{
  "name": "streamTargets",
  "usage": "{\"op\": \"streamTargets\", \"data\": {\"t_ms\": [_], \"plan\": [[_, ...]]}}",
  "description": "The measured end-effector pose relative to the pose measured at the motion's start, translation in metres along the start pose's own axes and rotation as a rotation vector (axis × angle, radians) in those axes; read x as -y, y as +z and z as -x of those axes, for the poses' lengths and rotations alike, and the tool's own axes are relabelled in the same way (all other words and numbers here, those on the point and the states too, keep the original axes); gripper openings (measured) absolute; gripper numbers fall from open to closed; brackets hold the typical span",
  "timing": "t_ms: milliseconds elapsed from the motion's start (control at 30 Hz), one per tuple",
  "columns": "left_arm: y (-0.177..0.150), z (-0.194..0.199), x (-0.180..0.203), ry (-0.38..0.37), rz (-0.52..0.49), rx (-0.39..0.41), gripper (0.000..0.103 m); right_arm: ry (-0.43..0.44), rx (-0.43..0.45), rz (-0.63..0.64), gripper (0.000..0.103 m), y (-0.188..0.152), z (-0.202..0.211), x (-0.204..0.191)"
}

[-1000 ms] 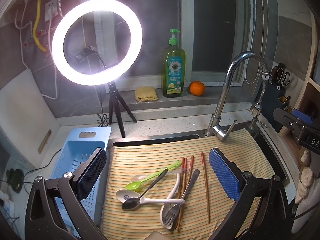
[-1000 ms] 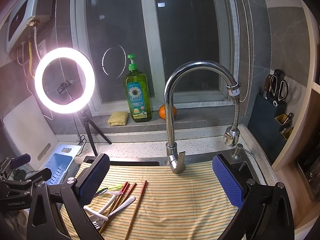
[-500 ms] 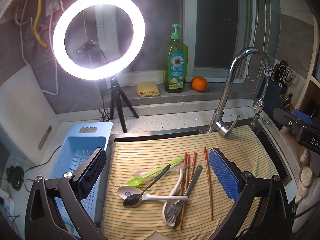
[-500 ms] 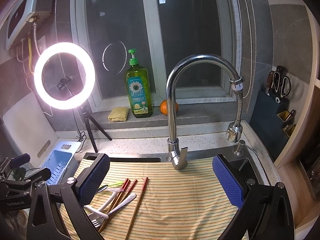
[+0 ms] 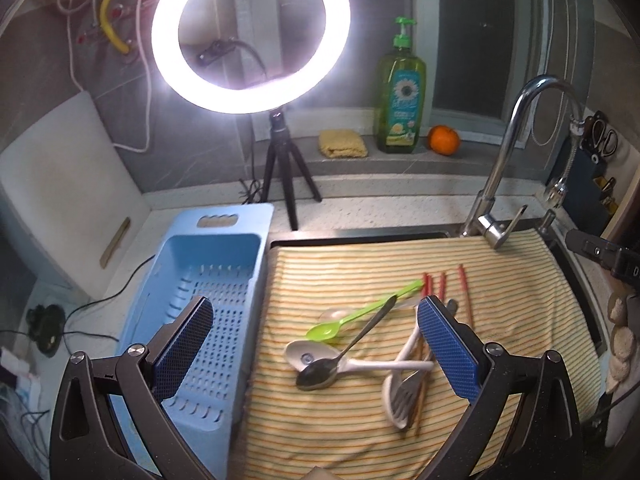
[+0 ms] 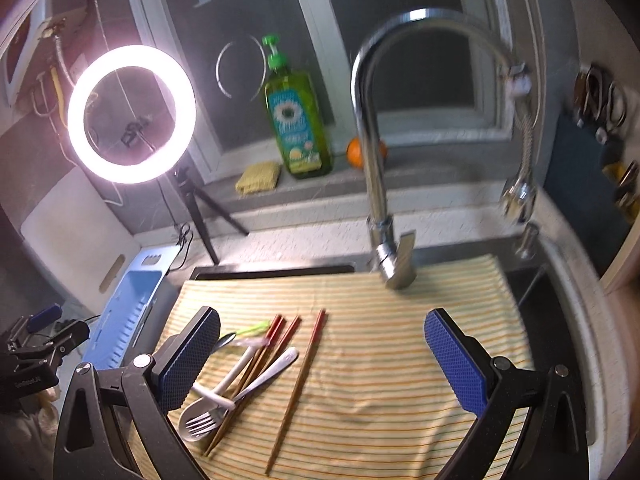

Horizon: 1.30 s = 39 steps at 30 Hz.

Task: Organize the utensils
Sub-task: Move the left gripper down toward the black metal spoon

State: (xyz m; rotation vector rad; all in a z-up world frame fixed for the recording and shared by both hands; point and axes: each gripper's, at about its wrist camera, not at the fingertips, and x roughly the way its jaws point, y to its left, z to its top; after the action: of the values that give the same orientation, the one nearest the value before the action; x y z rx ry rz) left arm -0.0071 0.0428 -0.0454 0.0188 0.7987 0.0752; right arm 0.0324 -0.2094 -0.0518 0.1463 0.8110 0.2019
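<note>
A pile of utensils lies on a striped cloth (image 5: pixel 360 432) over the sink: a green plastic spoon (image 5: pixel 360 316), a metal spoon (image 5: pixel 320 372), white spoons (image 5: pixel 304 354), a fork (image 6: pixel 204 422) and several red-tipped chopsticks (image 6: pixel 298 388). My left gripper (image 5: pixel 316 348) is open and empty, above the left part of the pile and the edge of the blue drainer basket (image 5: pixel 208 280). My right gripper (image 6: pixel 324 364) is open and empty, over the cloth just right of the pile, with one chopstick between its fingers.
A tall chrome faucet (image 6: pixel 372 152) stands behind the cloth. A ring light on a tripod (image 5: pixel 252 36), a green soap bottle (image 5: pixel 402 100), a sponge (image 5: pixel 342 144) and an orange (image 5: pixel 443 140) are at the back. A white board (image 5: pixel 60 188) leans at the left.
Both grippers have moved forward and tilted down toward the cloth. The left gripper has shifted left, so the blue basket now lies under its left finger. The utensils have not moved.
</note>
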Motion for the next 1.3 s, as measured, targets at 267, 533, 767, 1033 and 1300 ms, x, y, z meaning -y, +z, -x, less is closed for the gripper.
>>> {"op": "streamTargets", "data": {"t_ms": [267, 533, 767, 1033, 1300], "plan": [[-0.021, -0.013, -0.013, 0.003, -0.020, -0.086, 0.095, 0.047, -0.151, -0.040, 0.074, -0.012, -0.039, 0.006], [-0.036, -0.026, 0.012, -0.087, -0.075, -0.134, 0.081, 0.087, -0.266, -0.051, 0.060, -0.025, -0.068, 0.008], [-0.048, -0.040, 0.017, -0.125, -0.135, -0.194, 0.065, 0.146, -0.321, -0.060, 0.051, -0.024, -0.083, 0.001], [-0.048, -0.060, 0.005, -0.172, -0.205, -0.263, 0.044, 0.158, -0.348, -0.066, 0.050, -0.028, -0.095, -0.014], [-0.035, -0.091, 0.014, -0.257, -0.254, -0.314, 0.029, 0.156, -0.368, -0.119, 0.044, -0.031, -0.102, -0.014]]}}
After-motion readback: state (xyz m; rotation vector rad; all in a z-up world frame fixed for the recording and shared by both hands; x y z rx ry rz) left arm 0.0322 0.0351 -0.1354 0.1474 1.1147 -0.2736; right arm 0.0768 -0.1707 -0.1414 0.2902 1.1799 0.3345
